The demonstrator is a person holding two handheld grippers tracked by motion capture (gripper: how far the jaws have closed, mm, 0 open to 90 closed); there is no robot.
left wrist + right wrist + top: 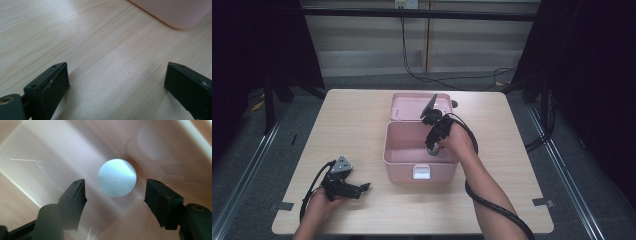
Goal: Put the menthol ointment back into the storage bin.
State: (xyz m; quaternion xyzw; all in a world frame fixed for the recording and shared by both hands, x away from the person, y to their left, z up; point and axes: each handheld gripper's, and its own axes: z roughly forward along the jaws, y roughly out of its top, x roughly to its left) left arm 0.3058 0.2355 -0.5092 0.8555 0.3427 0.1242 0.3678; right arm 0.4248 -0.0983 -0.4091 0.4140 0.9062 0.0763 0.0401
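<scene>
Reaching into the open pink plastic box (398, 155), the right gripper (115, 191) has spread jaws above a round silver disc (117, 177) on its floor. Overhead, that disc is hidden, while the left gripper (117, 82) rests spread on the pale wooden table (100, 50)

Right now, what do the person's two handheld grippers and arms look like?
Both are black two-jaw tools with flat rectangular pads. The left gripper carries a grey three-cornered plate; the right gripper trails a thick black cable. Both forearms are bare, no sleeves.

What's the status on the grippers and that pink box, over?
Right gripper open inside pink box, jaws apart from the round silver object. Left gripper open, over the table. Nothing in the way.
</scene>
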